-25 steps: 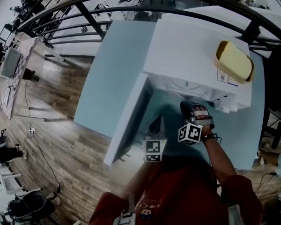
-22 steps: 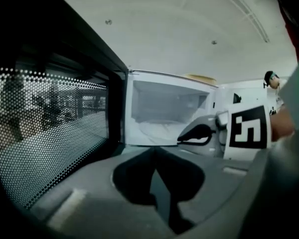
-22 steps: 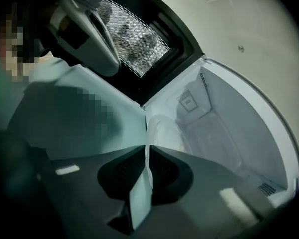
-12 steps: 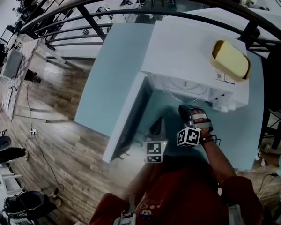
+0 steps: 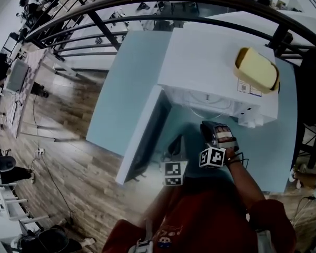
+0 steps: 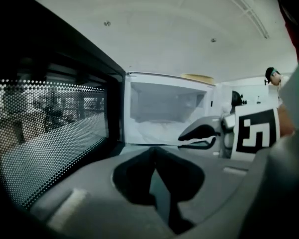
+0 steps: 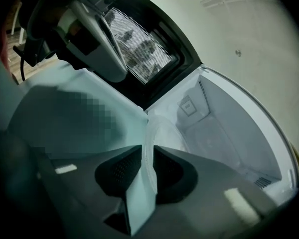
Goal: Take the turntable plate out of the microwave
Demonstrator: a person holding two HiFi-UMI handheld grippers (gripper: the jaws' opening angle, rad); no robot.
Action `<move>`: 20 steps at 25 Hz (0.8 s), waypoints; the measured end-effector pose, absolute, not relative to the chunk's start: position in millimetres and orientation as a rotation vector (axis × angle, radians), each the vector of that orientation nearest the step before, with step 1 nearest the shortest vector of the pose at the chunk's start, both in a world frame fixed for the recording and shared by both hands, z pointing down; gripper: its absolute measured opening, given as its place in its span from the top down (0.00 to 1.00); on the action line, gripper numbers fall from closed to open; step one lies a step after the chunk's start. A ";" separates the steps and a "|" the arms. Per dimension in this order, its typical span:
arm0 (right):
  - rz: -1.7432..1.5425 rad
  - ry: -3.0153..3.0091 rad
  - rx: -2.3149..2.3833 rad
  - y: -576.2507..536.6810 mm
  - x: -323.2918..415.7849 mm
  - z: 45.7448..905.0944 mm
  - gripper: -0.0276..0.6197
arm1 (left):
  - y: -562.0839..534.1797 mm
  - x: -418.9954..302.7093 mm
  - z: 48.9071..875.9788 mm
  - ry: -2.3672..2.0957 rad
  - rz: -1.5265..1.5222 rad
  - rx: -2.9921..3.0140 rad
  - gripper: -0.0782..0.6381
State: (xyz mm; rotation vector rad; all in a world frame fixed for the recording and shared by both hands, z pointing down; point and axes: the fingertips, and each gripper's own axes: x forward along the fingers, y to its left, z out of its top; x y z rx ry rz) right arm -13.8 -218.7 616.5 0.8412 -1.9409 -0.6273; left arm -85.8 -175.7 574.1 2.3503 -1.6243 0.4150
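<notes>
The white microwave stands on a light blue table with its door swung open to the left. In the right gripper view the clear glass turntable plate sticks out of the cavity. Its rim lies between the pads of my right gripper, which touch it while the jaws are opening. The same gripper sits at the microwave's mouth in the head view. My left gripper is shut on nothing. It hovers just left of the right one and faces the cavity.
A yellow block lies on top of the microwave at the right. The perforated door window stands close on the left of my left gripper. The table's left edge drops to a wooden floor. Dark railings arch behind.
Both grippers stay at the microwave's mouth. Only the head camera has shifted slightly.
</notes>
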 end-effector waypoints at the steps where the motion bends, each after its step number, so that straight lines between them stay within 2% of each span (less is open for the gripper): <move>1: -0.626 -1.943 0.844 -218.2 -12.8 615.2 0.83 | -175.4 -84.7 573.3 -1.623 0.412 2.350 0.89; 7: -0.614 -1.966 0.875 -216.4 -4.3 606.9 0.73 | -174.7 -79.4 568.6 -1.612 0.416 2.364 0.89; 20: -0.451 -2.043 1.047 -190.4 35.1 593.6 0.73 | -169.9 -64.1 557.7 -1.607 0.431 2.414 0.89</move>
